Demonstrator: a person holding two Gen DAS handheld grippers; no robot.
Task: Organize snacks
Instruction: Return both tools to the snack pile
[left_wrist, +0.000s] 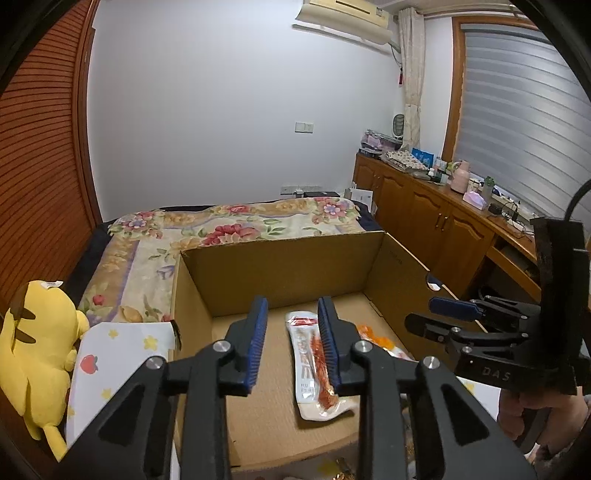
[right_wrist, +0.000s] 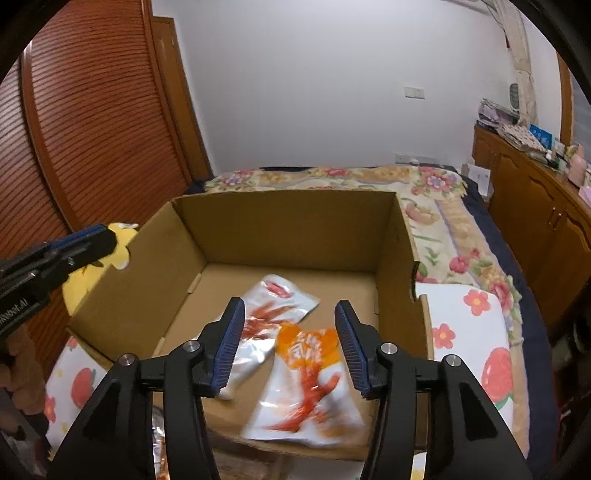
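One big cardboard box (right_wrist: 288, 236) sits on the bed (right_wrist: 454, 236), open at the top. Two snack packs lie flat on its floor. The silver pack (right_wrist: 273, 302) has a red picture on it. The orange pack (right_wrist: 310, 384) lies just beside it, nearer the front, and looks blurry, so I cannot tell if they overlap. The left gripper (left_wrist: 291, 350) hangs over the box with its jaws spread wide and nothing between them. The right gripper (right_wrist: 290, 350) is over the orange pack, jaws spread too, holding nothing. One yellow plush toy (left_wrist: 40, 343) sits left of the box.
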